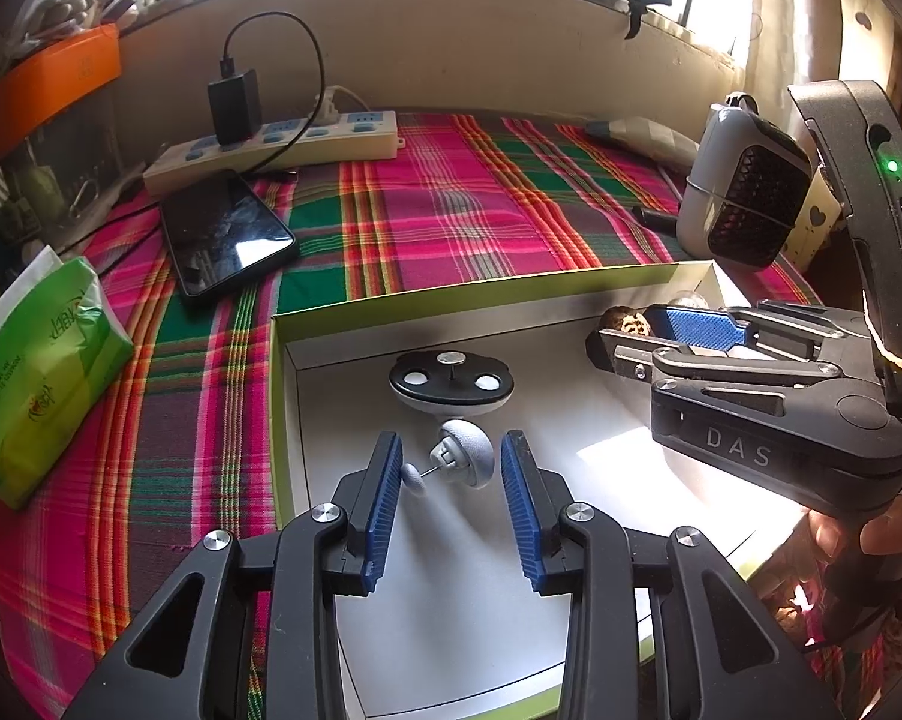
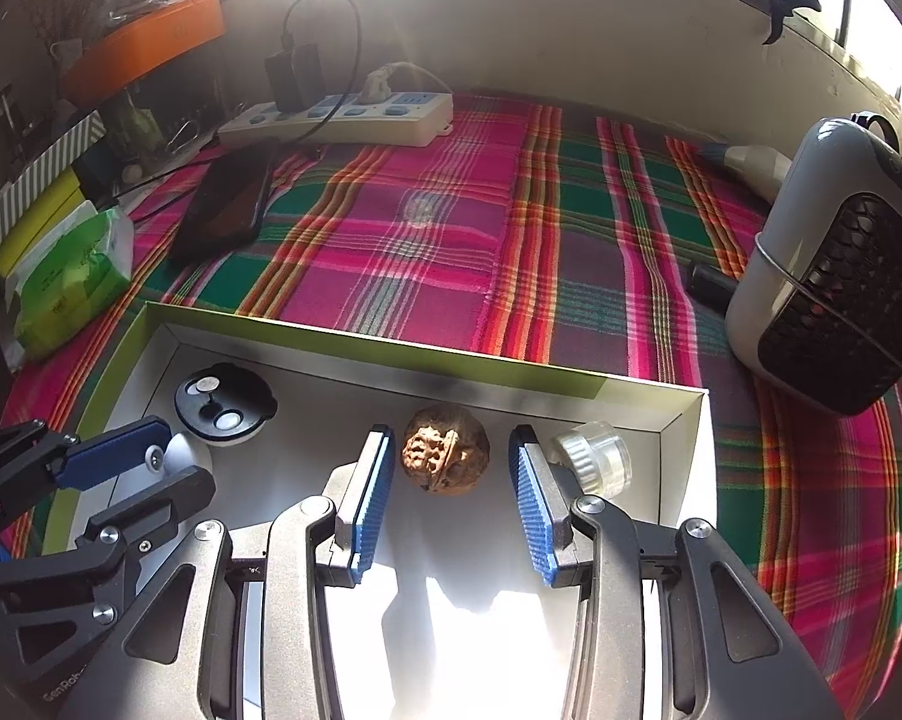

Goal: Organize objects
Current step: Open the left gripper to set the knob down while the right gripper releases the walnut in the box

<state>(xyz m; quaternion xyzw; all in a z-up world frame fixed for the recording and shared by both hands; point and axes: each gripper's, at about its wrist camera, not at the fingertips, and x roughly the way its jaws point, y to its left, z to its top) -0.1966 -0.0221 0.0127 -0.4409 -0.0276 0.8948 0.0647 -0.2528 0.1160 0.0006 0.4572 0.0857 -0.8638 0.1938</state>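
Observation:
A shallow white box with a green rim (image 1: 469, 291) (image 2: 391, 348) lies on the plaid cloth. In the left wrist view my left gripper (image 1: 451, 459) is open around a small grey knob with a pin (image 1: 460, 459) on the box floor. A black round disc (image 1: 451, 384) (image 2: 226, 399) lies just beyond it. In the right wrist view my right gripper (image 2: 448, 456) is open around a brown walnut (image 2: 445, 456) in the box. A clear plastic cap (image 2: 592, 459) lies right of its right finger. The right gripper (image 1: 643, 330) also shows in the left wrist view.
A phone (image 1: 226, 234), a power strip with a charger (image 1: 271, 147) and a green tissue pack (image 1: 37, 372) lie left on the plaid cloth (image 1: 451, 210). A grey fan heater (image 2: 841, 276) stands right. A wall and window sill run behind.

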